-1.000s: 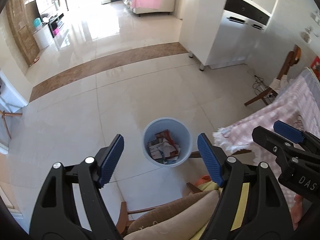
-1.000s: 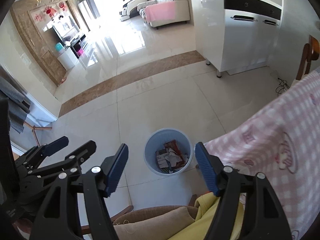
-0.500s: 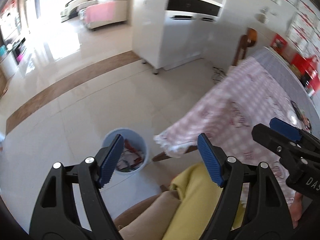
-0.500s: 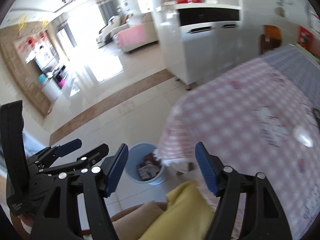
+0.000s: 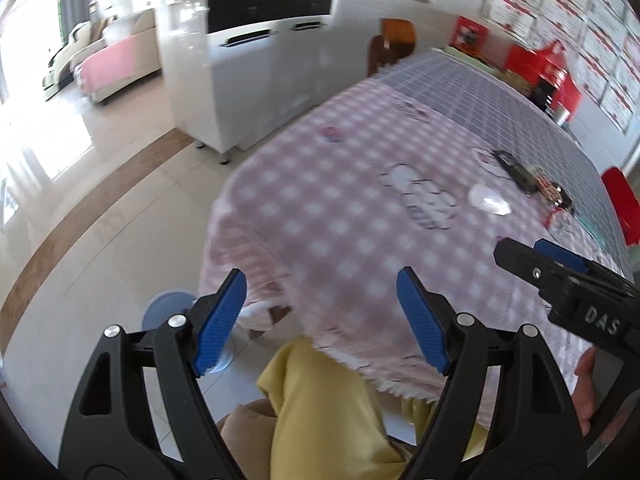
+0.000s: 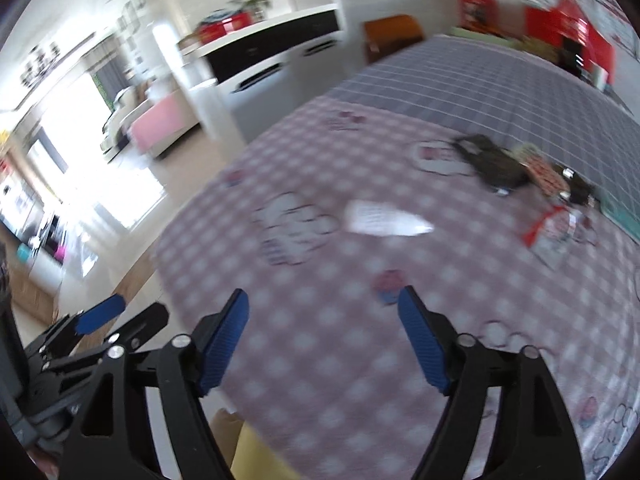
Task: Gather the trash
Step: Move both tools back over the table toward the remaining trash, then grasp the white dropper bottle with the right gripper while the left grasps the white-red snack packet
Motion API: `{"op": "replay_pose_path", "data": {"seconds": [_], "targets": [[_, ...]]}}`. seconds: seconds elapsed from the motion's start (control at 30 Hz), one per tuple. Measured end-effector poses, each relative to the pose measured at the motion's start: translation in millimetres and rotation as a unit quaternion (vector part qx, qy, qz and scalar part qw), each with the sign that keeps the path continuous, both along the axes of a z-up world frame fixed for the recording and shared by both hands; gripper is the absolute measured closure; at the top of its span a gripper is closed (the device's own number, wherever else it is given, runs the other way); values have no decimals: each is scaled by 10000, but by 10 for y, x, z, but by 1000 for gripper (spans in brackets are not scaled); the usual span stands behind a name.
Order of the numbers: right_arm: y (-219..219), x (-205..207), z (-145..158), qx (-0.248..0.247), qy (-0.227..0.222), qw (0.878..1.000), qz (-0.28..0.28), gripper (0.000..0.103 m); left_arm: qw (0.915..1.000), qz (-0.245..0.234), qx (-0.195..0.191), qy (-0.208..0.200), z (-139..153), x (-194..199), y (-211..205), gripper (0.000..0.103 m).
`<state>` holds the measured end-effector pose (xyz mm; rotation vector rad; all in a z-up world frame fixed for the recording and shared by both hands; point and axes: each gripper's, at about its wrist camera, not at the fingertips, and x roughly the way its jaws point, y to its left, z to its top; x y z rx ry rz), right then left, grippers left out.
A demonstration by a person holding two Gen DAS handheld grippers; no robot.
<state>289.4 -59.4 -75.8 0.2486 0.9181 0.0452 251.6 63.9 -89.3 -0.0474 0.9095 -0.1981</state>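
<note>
Two tools spread wide, left tool point(image 5: 320, 320) over tablecloth point(image 5: 360, 208) edge, right tool point(image 6: 322, 340) above cloth

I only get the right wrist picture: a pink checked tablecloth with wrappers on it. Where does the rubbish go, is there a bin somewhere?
Observer: Yes. The left wrist view shows a blue bin on the floor by the corner of the table, partly hidden behind the left gripper.
Operator: Is that left one carrying anything?
Observer: No, its jaws stand open with nothing between them.
Operator: What holds the right gripper?
Observer: A person's hand, bare, on its handle.
</note>
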Motion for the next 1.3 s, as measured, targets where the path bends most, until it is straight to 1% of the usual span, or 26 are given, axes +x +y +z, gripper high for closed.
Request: {"op": "replay_pose_path", "data": {"seconds": [0.1, 0.2, 0.33, 0.4, 0.53, 0.6, 0.63, 0.67, 0.7, 0.9, 1.03, 1.17, 1.3], "targets": [[-190, 56, -71, 23, 62, 9993, -362, 17, 9999, -153, 34, 21, 7, 77, -173, 26], [-312, 155, -136, 204, 122, 9973, -702, 17, 9997, -249, 72, 30, -5, 147, -282, 26], [-346, 350, -235, 287, 231, 9931, -1118, 17, 9993, -337, 132, 45, -8, 239, -355, 25], [-337, 461, -291, 290, 307, 9909, -1275, 16, 9993, -360, 130, 53, -14, 288, -354, 25], [-291, 588, -322, 151, 220, 9894, -1429, 16, 9992, -359, 164, 83, -56, 370, -332, 25], [-257, 634, -337, -105, 200, 9883, -1511, 18, 9992, -332, 224, 92, -82, 394, -315, 25], [-244, 644, -340, -207, 184, 9882, -1508, 28, 9991, -336, 226, 96, -89, 401, -307, 25], [-228, 655, -344, -352, 176, 9873, -1542, 34, 9991, -349, 209, 101, -95, 406, -291, 25], [-229, 650, -347, -437, 155, 9862, -1591, 43, 9992, -352, 188, 101, -99, 417, -272, 25], [-332, 598, -337, -172, 108, 9898, -1410, 43, 9995, -261, 115, 135, -122, 441, -245, 25], [-409, 447, -287, 19, 49, 9911, -1333, 43, 9994, -297, 121, 140, -110, 424, -325, 25], [-556, 250, -145, 48, -156, 9898, -1419, 43, 9985, -527, 55, 100, -60, 400, -510, 25], [-899, -16, 37, 97, -402, 9844, -1709, 43, 9964, -851, 45, 40, -6, 361, -834, 25]]}}
